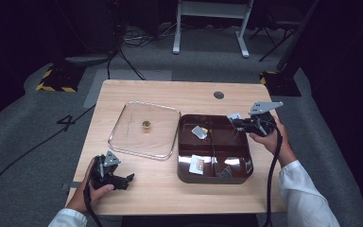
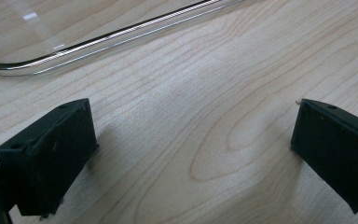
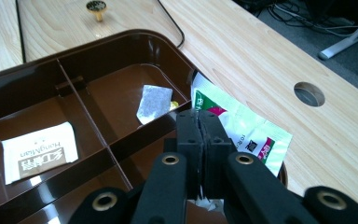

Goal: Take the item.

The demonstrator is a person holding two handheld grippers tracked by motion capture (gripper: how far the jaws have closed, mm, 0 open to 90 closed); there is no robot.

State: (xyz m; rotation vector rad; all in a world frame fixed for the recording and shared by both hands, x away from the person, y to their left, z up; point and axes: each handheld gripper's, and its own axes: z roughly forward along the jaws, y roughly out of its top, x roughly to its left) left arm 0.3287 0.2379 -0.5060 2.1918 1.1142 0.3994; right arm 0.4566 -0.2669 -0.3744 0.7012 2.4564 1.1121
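Observation:
My right gripper (image 1: 235, 121) hovers over the far right corner of a brown divided box (image 1: 180, 156), held by a hand in a white sleeve. Its jaws are shut on a white, green and red sachet (image 3: 235, 128), which sticks out past the box's rim (image 3: 121, 39). Inside the box lie a grey tea bag (image 3: 154, 102) and a white printed packet (image 3: 37, 151). My left gripper (image 1: 122, 179) rests low on the table's front left. Its jaws (image 2: 193, 149) stand wide apart over bare wood with nothing between them.
A clear lid (image 1: 132, 137) with a small gold knob (image 1: 146, 124) lies flat on the table left of the box; its edge (image 2: 98, 39) runs just beyond the left gripper. A round cable hole (image 1: 219, 94) is near the far edge. Another packet (image 1: 225, 172) lies in the box's near compartment.

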